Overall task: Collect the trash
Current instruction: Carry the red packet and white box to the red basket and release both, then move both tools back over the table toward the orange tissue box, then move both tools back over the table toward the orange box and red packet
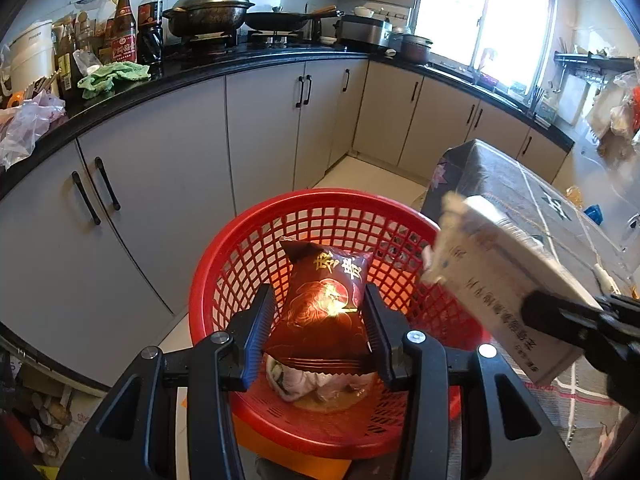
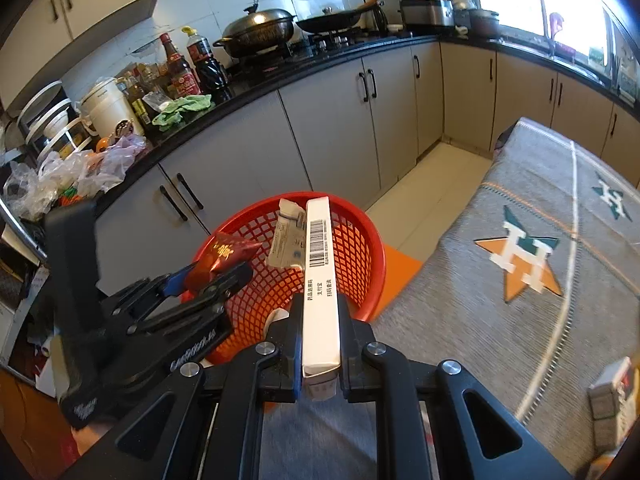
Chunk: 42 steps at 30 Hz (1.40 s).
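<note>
My left gripper [image 1: 320, 304] is shut on a dark red snack packet [image 1: 326, 300] and holds it over the red mesh basket [image 1: 248, 240]. The packet also shows in the right wrist view [image 2: 224, 256], held in the left gripper [image 2: 216, 276]. My right gripper [image 2: 320, 312] is shut on a flat white medicine box [image 2: 319, 272] with a barcode, held above the basket's rim [image 2: 360, 216]. The box [image 1: 500, 280] shows at the right of the left wrist view. Crumpled white wrapping [image 1: 316, 380] lies in the basket's bottom.
A table with a grey star-patterned cloth [image 2: 520, 260] stands to the right, with a small box [image 2: 612, 396] near its front. Grey kitchen cabinets [image 1: 160, 200] and a cluttered black counter [image 1: 200, 68] lie behind the basket. An orange stool [image 2: 400, 276] is under the basket.
</note>
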Available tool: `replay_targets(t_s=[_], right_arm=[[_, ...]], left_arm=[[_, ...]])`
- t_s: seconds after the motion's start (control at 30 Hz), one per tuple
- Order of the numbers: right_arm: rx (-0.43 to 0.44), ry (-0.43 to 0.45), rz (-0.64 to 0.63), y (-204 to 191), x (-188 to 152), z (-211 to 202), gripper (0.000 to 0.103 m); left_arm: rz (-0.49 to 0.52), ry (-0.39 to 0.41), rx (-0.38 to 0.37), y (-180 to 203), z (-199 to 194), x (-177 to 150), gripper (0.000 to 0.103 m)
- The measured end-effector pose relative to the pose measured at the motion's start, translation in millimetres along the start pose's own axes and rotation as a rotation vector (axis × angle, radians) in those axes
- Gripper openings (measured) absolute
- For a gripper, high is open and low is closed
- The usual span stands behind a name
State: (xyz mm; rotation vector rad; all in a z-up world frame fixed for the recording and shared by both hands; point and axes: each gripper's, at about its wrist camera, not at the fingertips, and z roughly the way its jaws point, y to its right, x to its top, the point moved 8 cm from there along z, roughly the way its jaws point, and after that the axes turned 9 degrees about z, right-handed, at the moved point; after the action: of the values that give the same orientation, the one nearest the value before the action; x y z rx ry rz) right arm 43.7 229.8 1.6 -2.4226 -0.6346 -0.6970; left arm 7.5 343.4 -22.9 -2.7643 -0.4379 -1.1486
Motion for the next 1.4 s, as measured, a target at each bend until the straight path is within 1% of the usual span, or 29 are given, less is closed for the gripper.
replay_targets(t_s=[0.1, 0.17, 0.23, 0.27, 0.3, 0.37, 0.47, 0.53, 0.6, 0.73, 0.83, 1.13, 1.4], right_arm=[[-0.003, -0.005, 0.02, 0, 6, 14, 0.015], [-0.007, -0.014, 0.02, 0, 9, 21, 0.016], [-0.005, -0.006, 0.029, 2, 9, 19, 0.019], [0.001, -0.003, 0.031, 2, 9, 17, 0.024], [0.002, 0.005, 0.036, 4, 9, 14, 0.026], [-0.004, 0.032, 0.043, 7, 9, 3, 0.026], [-0.01, 0.064, 0.04, 8, 6, -15, 0.027], [-0.012, 0.085, 0.043, 11, 0, -30, 0.031], [-0.014, 0.102, 0.048, 15, -8, -45, 0.039], [-0.029, 0.126, 0.059, 23, -24, -70, 0.04], [-0.04, 0.137, 0.08, 35, -38, -87, 0.044], [-0.08, 0.167, 0.158, 81, -70, -134, 0.045], [-0.096, 0.2, 0.2, 109, -88, -165, 0.045]], left_arm=[[-0.009, -0.006, -0.001, -3, 3, 0, 0.045], [-0.01, -0.002, 0.005, -4, 2, 0, 0.049], [-0.013, 0.01, 0.019, -7, -2, 0, 0.065], [-0.011, 0.019, 0.026, -8, -4, 1, 0.067], [-0.005, 0.027, 0.04, -8, -7, 2, 0.069], [0.012, 0.043, 0.071, -8, -13, 2, 0.069], [0.021, 0.069, 0.095, -3, -25, 3, 0.072], [0.03, 0.09, 0.115, 2, -35, 2, 0.075], [0.04, 0.106, 0.133, 7, -43, 1, 0.078], [0.068, 0.141, 0.162, 24, -62, -3, 0.079], [0.085, 0.16, 0.174, 36, -73, -5, 0.082], [0.193, 0.192, 0.159, 95, -95, -11, 0.082], [0.289, 0.217, 0.144, 140, -110, -14, 0.082]])
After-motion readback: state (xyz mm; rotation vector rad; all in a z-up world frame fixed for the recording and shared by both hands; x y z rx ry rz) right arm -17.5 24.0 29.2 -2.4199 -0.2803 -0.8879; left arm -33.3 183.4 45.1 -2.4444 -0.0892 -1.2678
